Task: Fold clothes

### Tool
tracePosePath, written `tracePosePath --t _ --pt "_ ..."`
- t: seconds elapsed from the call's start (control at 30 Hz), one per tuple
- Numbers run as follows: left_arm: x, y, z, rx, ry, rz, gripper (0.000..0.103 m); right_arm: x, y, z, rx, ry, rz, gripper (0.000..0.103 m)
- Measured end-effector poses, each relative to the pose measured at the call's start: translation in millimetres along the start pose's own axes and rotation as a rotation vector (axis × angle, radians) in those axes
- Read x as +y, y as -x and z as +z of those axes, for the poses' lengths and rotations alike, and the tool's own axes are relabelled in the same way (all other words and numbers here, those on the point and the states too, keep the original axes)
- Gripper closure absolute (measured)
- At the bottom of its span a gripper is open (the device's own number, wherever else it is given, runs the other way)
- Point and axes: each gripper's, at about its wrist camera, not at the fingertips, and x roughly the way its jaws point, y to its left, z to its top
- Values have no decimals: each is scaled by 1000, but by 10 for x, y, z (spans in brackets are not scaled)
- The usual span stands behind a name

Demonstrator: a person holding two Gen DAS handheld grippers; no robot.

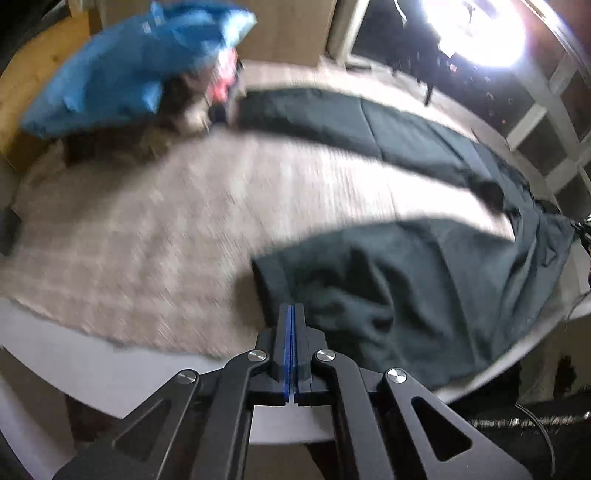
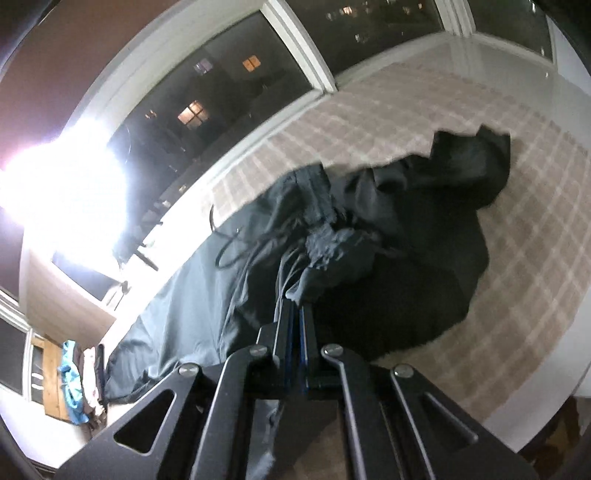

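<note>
The left gripper's fingers (image 1: 301,332) are pressed together, blue pads meeting, their tips at the hem of the dark trousers (image 1: 424,295); whether cloth is caught between them cannot be told. The right gripper's fingers (image 2: 283,325) are drawn close and pinch a bunched fold of the same trousers (image 2: 406,229) near the gathered waistband, where thin drawcords loop out. The trousers are soft, matte, dark green-black fabric, one leg stretched long and flat across the table (image 1: 74,369), the other crumpled in folds. They lie on a beige plaid cloth (image 1: 166,221) with a woven texture covering the white round table. At the far edge sits a blurred blue bag (image 1: 122,74) beside a pile of mixed garments (image 1: 221,81). A bright lamp (image 1: 476,29) glares before dark windows (image 2: 221,92).
</note>
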Motion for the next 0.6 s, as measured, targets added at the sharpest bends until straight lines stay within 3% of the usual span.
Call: tracePosePath --t 0.07,0.13,0.27,0.4,0.53,0.6 --pt "21 100 148 -30 -44 16 103 47 0 51 -7 0 -1 100" --pt "-141 48 161 5 -137 13 103 97 1 71 -11 14 -23 100" --pt "-470 -52 106 68 -303 -17 102 51 1 42 -28 37 -178 100" --pt "-832 -112 -234 111 -429 -110 75 -217 -52 -32 4 -40 -193 100" --pt "-1258 -117 -616 128 -583 -171 69 -391 52 19 -14 -154 -133 100" --pt "-1449 -138 -703 103 -653 -161 64 -361 97 118 -27 -154 -137 101"
